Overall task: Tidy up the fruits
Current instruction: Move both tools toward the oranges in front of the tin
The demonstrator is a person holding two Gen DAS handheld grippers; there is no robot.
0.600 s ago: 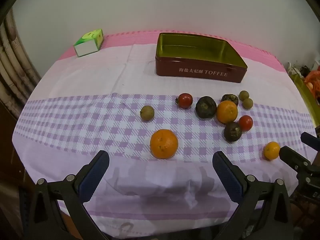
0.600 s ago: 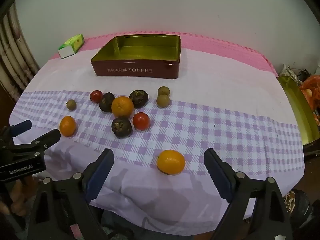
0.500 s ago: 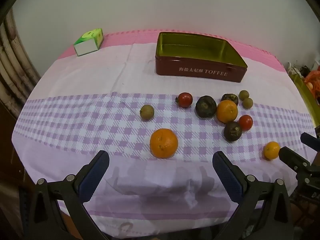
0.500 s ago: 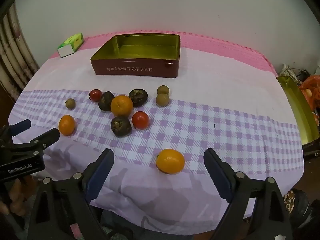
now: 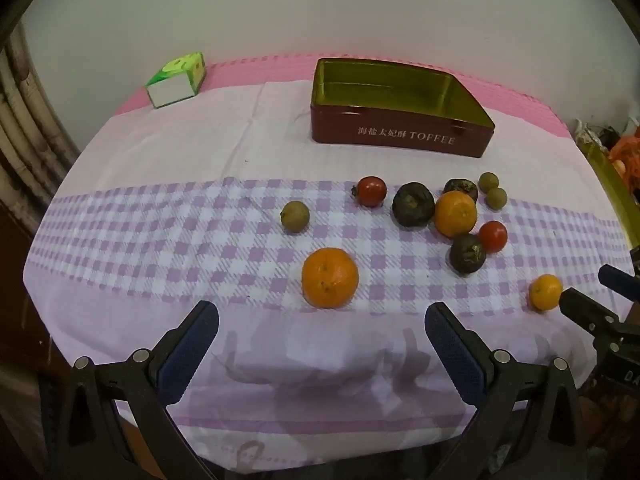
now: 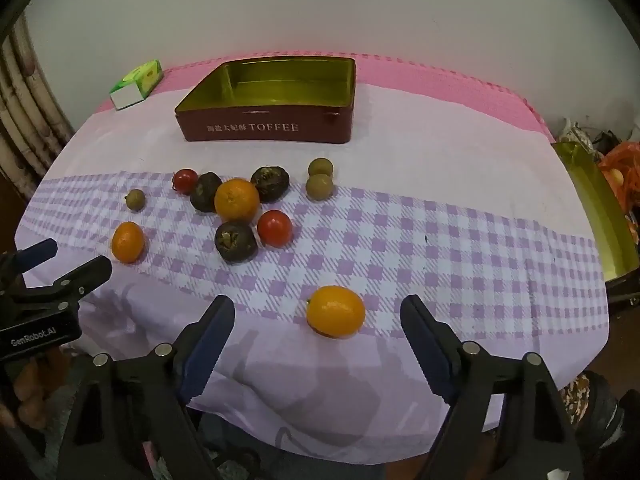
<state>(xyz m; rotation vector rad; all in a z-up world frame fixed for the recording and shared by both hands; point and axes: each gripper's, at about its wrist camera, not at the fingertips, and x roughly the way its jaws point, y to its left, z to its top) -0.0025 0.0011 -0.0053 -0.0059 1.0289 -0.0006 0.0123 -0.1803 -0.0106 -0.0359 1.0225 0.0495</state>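
Several fruits lie on the checked tablecloth (image 5: 160, 240). An orange (image 5: 329, 277) lies just ahead of my open, empty left gripper (image 5: 320, 334). A small orange fruit (image 6: 335, 311) lies just ahead of my open, empty right gripper (image 6: 316, 334); it also shows in the left wrist view (image 5: 545, 291). Behind are another orange (image 6: 237, 199), two red tomatoes (image 6: 274, 227), three dark fruits (image 6: 235, 242) and three small green-brown fruits (image 6: 319, 186). An open red TOFFEE tin (image 5: 400, 136), gold inside, stands empty at the back.
A green and white carton (image 5: 176, 79) lies at the back left. A gold tin lid (image 6: 600, 208) stands off the table's right edge by an orange bag (image 6: 618, 168). The table's front edge is right under both grippers.
Both grippers have crept slightly forward toward the fruits in front of them. Nothing was grasped or moved.
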